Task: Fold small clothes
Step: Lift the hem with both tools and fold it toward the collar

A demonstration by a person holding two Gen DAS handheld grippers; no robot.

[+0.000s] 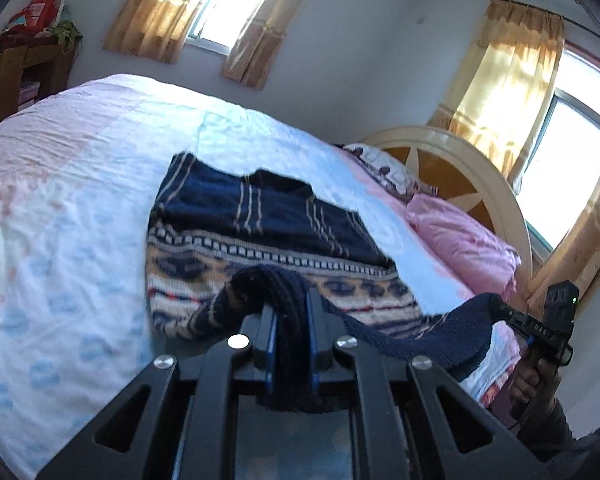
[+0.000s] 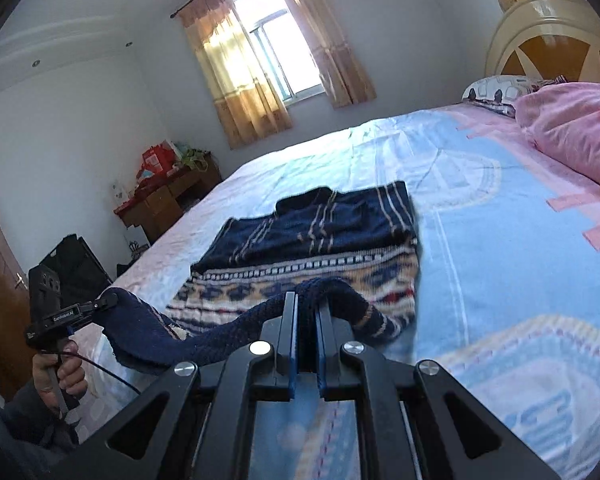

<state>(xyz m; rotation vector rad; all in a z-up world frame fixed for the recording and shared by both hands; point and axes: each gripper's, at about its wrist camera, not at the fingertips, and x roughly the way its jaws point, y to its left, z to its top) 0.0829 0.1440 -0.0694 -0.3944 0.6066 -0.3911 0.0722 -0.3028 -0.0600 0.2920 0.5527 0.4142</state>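
Note:
A small navy knit sweater (image 1: 260, 220) with tan stripes and a cream patterned band lies on the bed; it also shows in the right wrist view (image 2: 320, 236). Its near navy hem (image 1: 420, 336) is lifted off the bed and stretched between both grippers. My left gripper (image 1: 290, 300) is shut on one end of the hem. My right gripper (image 2: 306, 304) is shut on the other end (image 2: 332, 288). Each gripper shows in the other's view, the right one (image 1: 500, 306) and the left one (image 2: 106, 302), both pinching the hem corners.
The bed sheet (image 2: 480, 208) is light blue and pink. A pink quilt (image 1: 460, 240) and a pillow (image 2: 496, 88) lie by the cream headboard (image 1: 460, 160). A wooden desk (image 2: 168, 196) with clutter stands by the wall. Curtained windows (image 2: 272, 56) are behind.

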